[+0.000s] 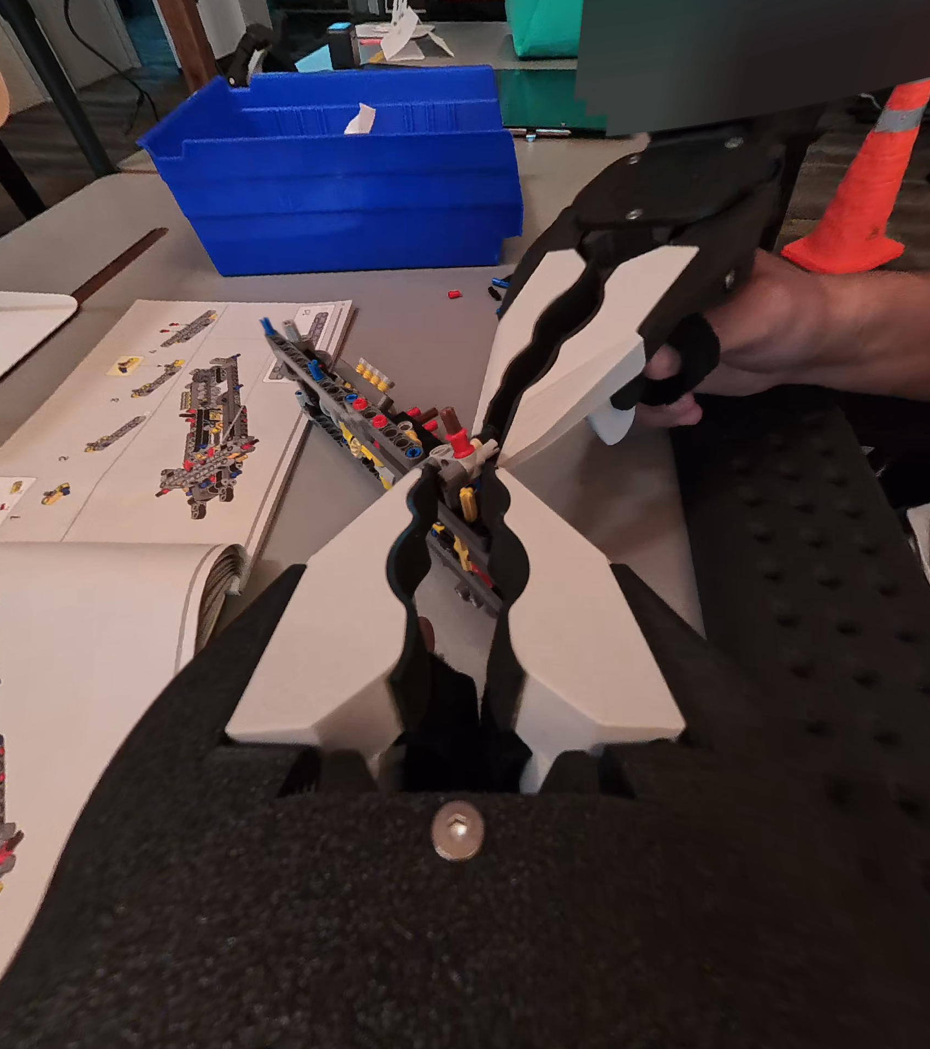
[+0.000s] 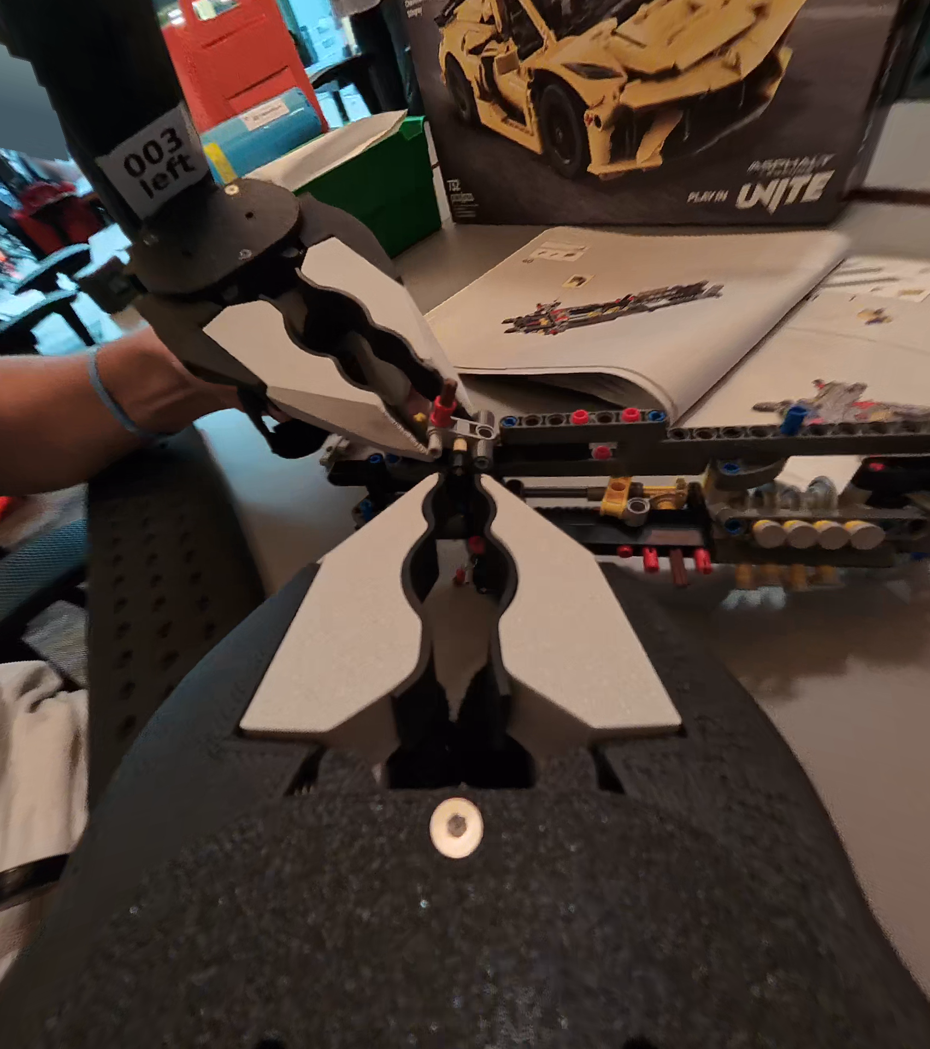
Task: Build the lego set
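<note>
Grey tabletop point(image 1: 394, 340): left gripper point(image 1: 454, 488) jaws clamp the chassis point(image 1: 349, 397) steady; right gripper point(image 2: 454, 482) jaws nearly closed, pinching its end connector point(image 2: 460, 445), likely seating it.

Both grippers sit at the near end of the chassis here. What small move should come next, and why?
Probably press the small light connector home: the right gripper pinches it at the end of the chassis, beside a red pin, while the left gripper braces that end.

One chassis point(image 2: 678, 448), one manual point(image 1: 167, 397), perhaps three loose pins point(image 1: 454, 294).
</note>
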Motion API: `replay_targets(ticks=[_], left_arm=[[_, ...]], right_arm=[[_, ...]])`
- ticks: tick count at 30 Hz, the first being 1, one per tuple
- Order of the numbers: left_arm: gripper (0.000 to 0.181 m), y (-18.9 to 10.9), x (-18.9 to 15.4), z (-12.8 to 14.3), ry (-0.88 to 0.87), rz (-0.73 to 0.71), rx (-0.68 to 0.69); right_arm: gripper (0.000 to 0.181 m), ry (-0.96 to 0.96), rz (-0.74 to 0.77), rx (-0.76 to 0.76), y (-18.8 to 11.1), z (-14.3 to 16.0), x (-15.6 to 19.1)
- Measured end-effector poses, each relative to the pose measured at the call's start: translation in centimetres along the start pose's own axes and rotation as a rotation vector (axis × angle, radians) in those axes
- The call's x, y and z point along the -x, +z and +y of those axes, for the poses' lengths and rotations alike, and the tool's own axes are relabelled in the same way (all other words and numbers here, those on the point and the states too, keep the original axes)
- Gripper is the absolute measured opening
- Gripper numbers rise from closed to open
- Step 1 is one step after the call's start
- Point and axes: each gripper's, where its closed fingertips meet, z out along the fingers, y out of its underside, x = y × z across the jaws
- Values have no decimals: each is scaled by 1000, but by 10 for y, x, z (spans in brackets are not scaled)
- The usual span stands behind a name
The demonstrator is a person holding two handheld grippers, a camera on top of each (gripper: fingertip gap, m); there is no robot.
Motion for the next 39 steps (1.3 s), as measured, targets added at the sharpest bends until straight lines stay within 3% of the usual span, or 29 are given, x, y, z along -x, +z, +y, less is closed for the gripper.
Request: replay_targets(ticks=[5, 10, 14, 34, 39], left_arm=[[13, 3, 2, -2, 36, -41, -29], [13, 3, 6, -1, -114, -29, -88], [13, 1, 7, 0, -178, -4, -109], [10, -3, 12, 8, -141, -70, -66], [8, -3, 14, 9, -123, -99, -65]], right_arm=[[6, 99, -75, 13, 1, 0, -1], [6, 85, -9, -20, 3, -2, -6], [7, -88, 122, -5, 5, -3, -7], [7, -132, 199, -3, 11, -5, -6], [7, 44, 169, -56, 12, -5, -5]])
